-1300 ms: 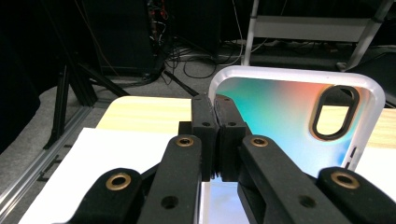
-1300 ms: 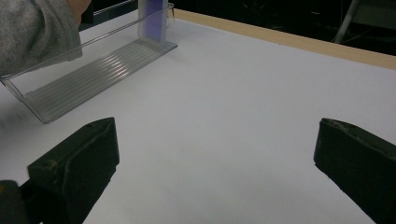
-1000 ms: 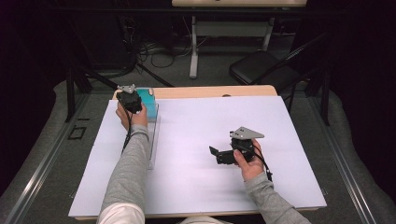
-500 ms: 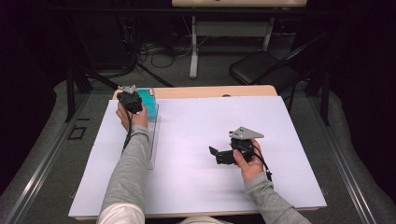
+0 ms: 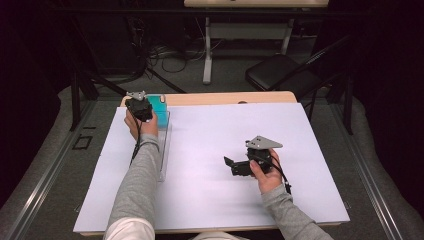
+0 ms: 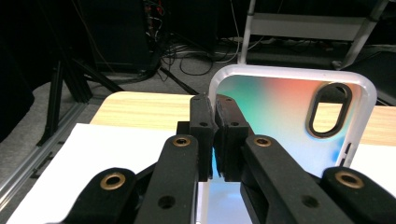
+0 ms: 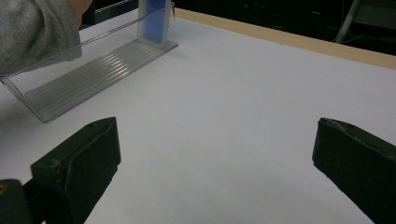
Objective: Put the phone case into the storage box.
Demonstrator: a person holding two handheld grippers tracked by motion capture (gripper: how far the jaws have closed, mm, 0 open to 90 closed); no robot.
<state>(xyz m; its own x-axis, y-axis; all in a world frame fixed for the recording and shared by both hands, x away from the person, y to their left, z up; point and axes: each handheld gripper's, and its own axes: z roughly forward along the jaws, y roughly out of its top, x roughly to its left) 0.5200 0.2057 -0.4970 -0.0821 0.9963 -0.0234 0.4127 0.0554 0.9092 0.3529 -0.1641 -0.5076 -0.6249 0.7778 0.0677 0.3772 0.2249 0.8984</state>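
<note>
On white sheet (image 5: 210, 165) over wooden table (image 5: 230, 98): left gripper (image 6: 215, 135) clamps phone case (image 6: 289, 116); right gripper (image 7: 215, 154) jaws apart.

We see a phone case (image 6: 285, 116) shading teal to orange with a white rim, a clear ribbed tray (image 7: 93, 74), and a white table sheet (image 5: 215, 150).

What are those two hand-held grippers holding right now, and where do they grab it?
The left hand-held gripper pinches a phone case by its side edge, standing in a clear tray. The right hand-held gripper is open and holds nothing.
</note>
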